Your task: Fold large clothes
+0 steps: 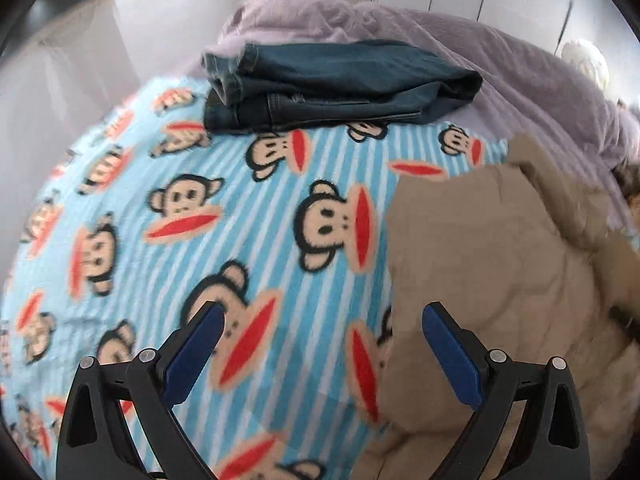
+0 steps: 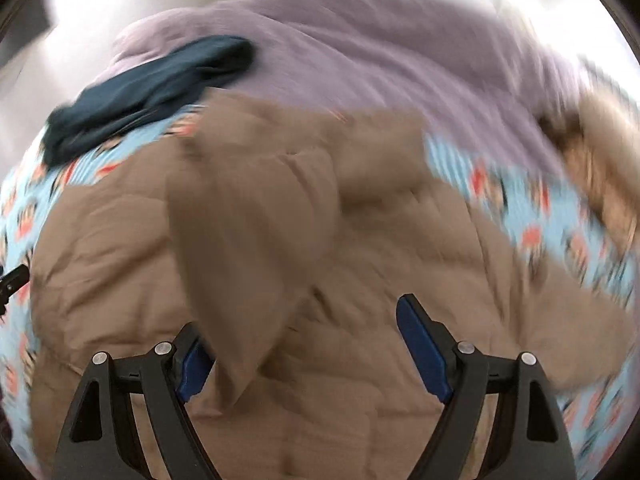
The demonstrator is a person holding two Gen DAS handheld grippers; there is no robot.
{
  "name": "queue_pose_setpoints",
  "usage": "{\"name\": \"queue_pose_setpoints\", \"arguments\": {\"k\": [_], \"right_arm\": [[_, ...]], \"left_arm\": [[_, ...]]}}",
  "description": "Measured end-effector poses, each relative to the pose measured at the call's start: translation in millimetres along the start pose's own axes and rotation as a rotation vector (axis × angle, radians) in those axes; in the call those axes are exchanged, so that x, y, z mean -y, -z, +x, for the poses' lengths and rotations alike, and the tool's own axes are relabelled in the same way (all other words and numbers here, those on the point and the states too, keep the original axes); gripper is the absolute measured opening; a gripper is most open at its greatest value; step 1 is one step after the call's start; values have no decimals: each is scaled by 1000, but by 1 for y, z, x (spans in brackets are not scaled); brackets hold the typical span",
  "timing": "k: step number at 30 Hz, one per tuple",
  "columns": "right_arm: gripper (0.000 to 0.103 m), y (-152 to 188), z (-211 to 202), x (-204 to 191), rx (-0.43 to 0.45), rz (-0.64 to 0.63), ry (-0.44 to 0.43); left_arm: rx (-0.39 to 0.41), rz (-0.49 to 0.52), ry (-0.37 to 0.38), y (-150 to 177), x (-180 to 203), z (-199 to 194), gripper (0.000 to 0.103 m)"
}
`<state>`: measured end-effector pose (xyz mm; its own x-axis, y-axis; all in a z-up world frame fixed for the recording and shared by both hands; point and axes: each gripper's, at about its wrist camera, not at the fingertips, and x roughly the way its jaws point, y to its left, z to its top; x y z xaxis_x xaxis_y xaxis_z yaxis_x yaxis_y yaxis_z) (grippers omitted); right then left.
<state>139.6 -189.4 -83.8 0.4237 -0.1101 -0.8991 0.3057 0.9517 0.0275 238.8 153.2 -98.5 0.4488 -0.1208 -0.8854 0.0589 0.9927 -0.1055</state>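
A tan quilted jacket [image 1: 500, 264] lies on a blue striped monkey-print blanket [image 1: 240, 220]. My left gripper [image 1: 322, 332] is open above the jacket's left edge, its right finger over the jacket and its left finger over the blanket. In the right wrist view the jacket [image 2: 380, 248] fills the middle, with a sleeve or flap [image 2: 248, 240] lying toward the camera between the fingers. My right gripper [image 2: 304, 328] is open just above the jacket; the flap covers part of its left finger. The view is motion-blurred.
Folded dark blue jeans [image 1: 328, 84] lie at the blanket's far edge, also seen in the right wrist view [image 2: 152, 88]. A lilac duvet [image 1: 480, 48] is bunched behind them. A fur-trimmed tan piece [image 2: 600, 160] lies at the right. White wall and door stand beyond.
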Motion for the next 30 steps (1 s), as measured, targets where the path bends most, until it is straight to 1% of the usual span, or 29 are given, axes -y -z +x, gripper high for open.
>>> {"name": "queue_pose_setpoints", "arguments": {"k": [2, 3, 4, 5, 6, 7, 8, 9, 10, 11, 12, 13, 14, 16, 17, 18, 19, 20, 21, 22, 23, 24, 25, 27, 29, 30], "right_arm": [[82, 6, 11, 27, -47, 104, -58], [73, 8, 16, 35, -65, 139, -86], [62, 13, 22, 46, -88, 205, -137], [59, 18, 24, 51, -95, 241, -162], [56, 21, 28, 59, -98, 289, -199], [53, 22, 29, 64, -97, 320, -223], [50, 22, 31, 65, -98, 330, -233], [42, 22, 32, 67, -102, 344, -249], [29, 21, 33, 67, -101, 349, -266], [21, 20, 31, 66, -94, 343, -270], [12, 16, 26, 61, -73, 318, -261], [10, 11, 19, 54, -38, 273, -240], [9, 9, 12, 49, -13, 243, -227], [9, -2, 0, 35, 60, 156, -190], [9, -1, 1, 33, 66, 146, -177], [9, -3, 9, 33, 48, 140, -149], [9, -2, 21, 37, 17, 148, -111], [9, 2, 32, 43, -18, 169, -71], [9, 6, 40, 53, -54, 199, -53], [8, 14, 48, 66, -94, 261, -82], [8, 14, 48, 74, -95, 293, -119], [8, 19, 43, 84, -85, 332, -149], [8, 23, 38, 90, -87, 333, -143], [9, 27, 28, 96, -89, 334, -144], [13, 30, 22, 102, -106, 367, -216], [27, 32, 20, 104, -120, 402, -291]], "left_arm": [[-70, -43, 113, -15, -6, 19, 100], [-91, -66, 158, -22, -7, 30, 100], [-115, -77, 196, -26, -6, 40, 100], [-164, -94, 255, -31, -1, 56, 100], [-195, -109, 292, -32, 4, 64, 99], [-208, -121, 314, -33, 10, 70, 90], [-198, -106, 317, -32, 19, 70, 78], [-195, -78, 333, -32, 27, 68, 41], [-185, -40, 344, -31, 39, 62, 25], [-144, -5, 301, -30, 48, 52, 25], [-107, 34, 270, -28, 54, 44, 20], [-69, 64, 239, -26, 58, 36, 20], [-45, 69, 209, -23, 58, 32, 20], [-43, 58, 179, -20, 54, 35, 20], [-52, 48, 175, -20, 52, 39, 20], [-64, 34, 172, -21, 51, 44, 21], [-70, 23, 159, -22, 51, 46, 23], [-63, 19, 125, -24, 52, 45, 28], [-52, 22, 71, -27, 52, 43, 44], [-22, 29, -14, -30, 51, 35, 64], [27, 37, -83, -31, 41, 24, 67], [60, 45, -102, -32, 37, 16, 67], [81, 58, -88, -34, 32, 6, 67], [81, 69, -52, -35, 23, -6, 67], [74, 83, -43, -34, 16, -12, 67], [56, 91, -41, -32, 14, -11, 67]]}}
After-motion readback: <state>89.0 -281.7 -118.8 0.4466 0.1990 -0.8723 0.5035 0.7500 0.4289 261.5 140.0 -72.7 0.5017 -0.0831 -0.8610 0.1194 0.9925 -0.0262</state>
